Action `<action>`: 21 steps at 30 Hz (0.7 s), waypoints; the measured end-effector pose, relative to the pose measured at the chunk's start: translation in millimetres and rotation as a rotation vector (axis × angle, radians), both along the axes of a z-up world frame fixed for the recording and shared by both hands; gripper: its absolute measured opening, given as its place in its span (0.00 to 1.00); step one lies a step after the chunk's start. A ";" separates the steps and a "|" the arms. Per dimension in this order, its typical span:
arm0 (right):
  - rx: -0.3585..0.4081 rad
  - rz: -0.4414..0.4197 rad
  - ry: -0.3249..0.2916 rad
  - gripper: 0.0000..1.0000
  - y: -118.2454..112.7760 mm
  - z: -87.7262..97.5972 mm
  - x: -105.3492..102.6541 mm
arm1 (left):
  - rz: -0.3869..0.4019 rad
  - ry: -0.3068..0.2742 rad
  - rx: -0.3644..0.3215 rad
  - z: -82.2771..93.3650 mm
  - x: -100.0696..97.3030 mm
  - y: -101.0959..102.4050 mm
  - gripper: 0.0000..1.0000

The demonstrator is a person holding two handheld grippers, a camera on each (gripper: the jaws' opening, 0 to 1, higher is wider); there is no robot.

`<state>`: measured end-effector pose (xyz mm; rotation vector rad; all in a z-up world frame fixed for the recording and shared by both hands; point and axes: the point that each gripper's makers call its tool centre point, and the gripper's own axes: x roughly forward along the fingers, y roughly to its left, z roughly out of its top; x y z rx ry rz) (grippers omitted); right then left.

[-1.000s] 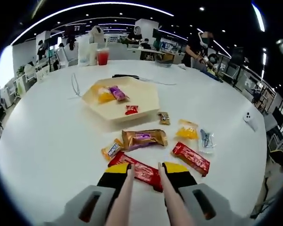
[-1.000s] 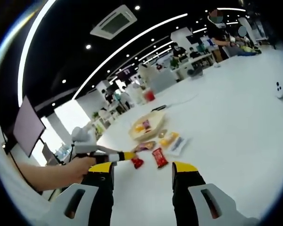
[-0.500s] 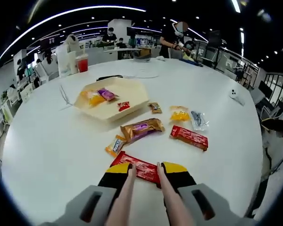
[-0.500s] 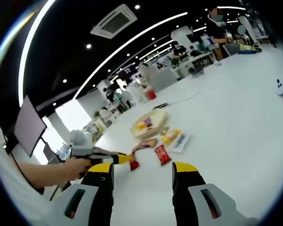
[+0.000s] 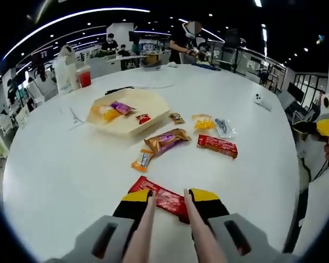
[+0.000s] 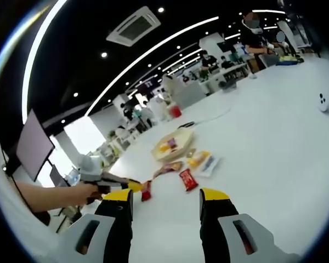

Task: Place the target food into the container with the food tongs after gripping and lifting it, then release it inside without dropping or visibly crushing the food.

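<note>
Snacks lie scattered on a round white table (image 5: 60, 175) in a large open office under strip lights, people at desks behind. The left gripper (image 5: 168, 204) holds pale tongs (image 5: 153, 230), their tips a little apart and resting on a red bar (image 5: 162, 198) lying flat on the table; whether they squeeze it cannot be told. Beyond sit a brown packet (image 5: 165, 140), a small orange packet (image 5: 142, 160), a second red bar (image 5: 217, 146) and a beige tray (image 5: 153, 109) already holding three snacks. The right gripper (image 6: 165, 200) hovers with jaws spread, nothing between them, over bare tabletop. A red cup (image 5: 84, 76) stands at the far edge.
</note>
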<state>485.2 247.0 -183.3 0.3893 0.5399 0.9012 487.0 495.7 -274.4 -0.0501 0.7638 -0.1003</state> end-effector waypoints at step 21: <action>-0.029 0.022 -0.068 0.45 9.1 -2.8 1.3 | 0.340 0.083 0.132 -6.3 15.8 13.4 0.27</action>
